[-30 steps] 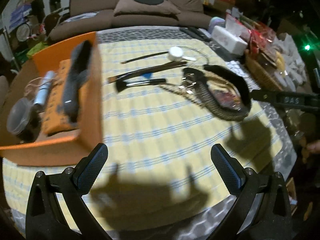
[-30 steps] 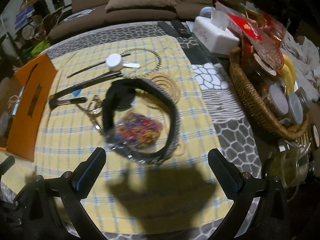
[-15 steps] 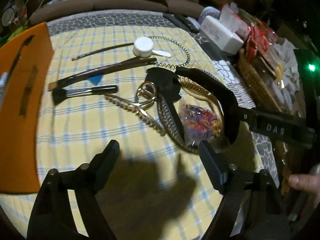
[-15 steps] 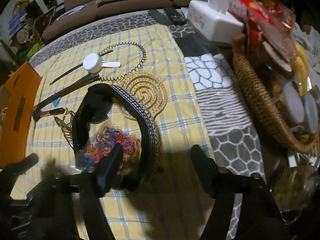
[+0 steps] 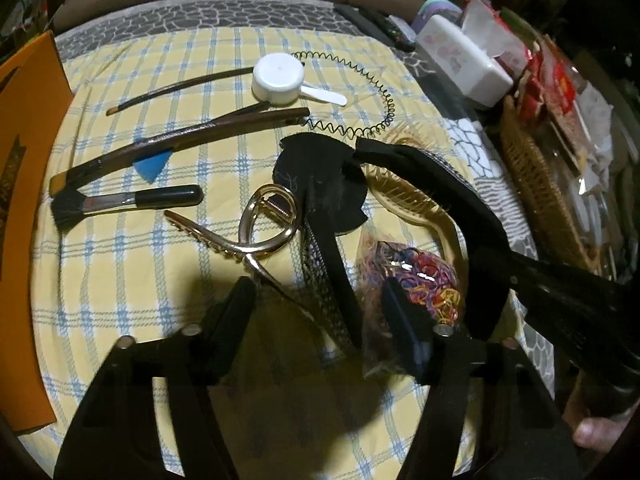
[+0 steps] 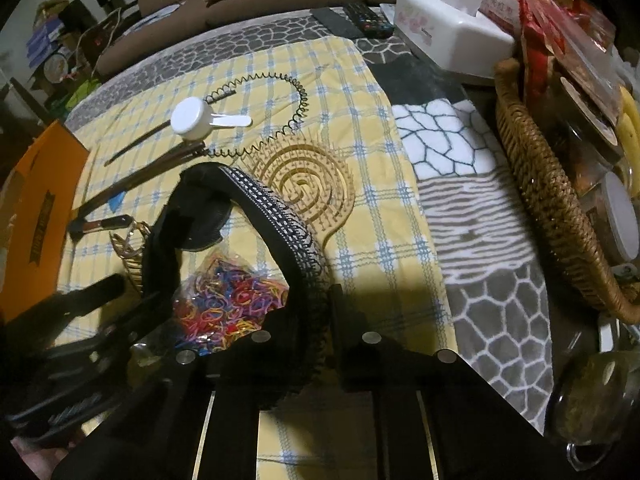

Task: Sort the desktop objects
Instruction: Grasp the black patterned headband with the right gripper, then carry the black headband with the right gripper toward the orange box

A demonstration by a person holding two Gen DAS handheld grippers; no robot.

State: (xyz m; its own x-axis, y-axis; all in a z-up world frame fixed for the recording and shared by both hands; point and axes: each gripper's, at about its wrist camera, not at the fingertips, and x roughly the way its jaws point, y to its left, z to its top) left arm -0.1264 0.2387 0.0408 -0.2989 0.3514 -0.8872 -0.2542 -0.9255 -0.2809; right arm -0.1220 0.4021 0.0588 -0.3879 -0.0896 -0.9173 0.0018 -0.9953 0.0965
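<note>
A wide black headband [image 6: 280,216] with a white-patterned band arches over a clear bag of coloured rubber bands [image 6: 228,304] on the yellow checked cloth. My right gripper [image 6: 308,312] has its fingers closed on the headband's near side. In the left wrist view my left gripper [image 5: 324,312] is open, its fingers either side of the headband's other leg [image 5: 332,264], with the bag [image 5: 412,276] by the right finger and a gold hair claw [image 5: 256,236] by the left.
A gold spiral brush [image 6: 308,176], a wavy black wire headband [image 5: 360,92], a white scoop [image 5: 280,78], makeup brushes [image 5: 132,200] and dark sticks [image 5: 180,140] lie on the cloth. An orange box [image 5: 24,160] stands left. A wicker basket [image 6: 552,208] and tissue box [image 6: 452,36] stand right.
Both grippers moved forward and down to the headband. My right gripper's fingers closed from wide open onto the headband. My left gripper's fingers narrowed around the other leg.
</note>
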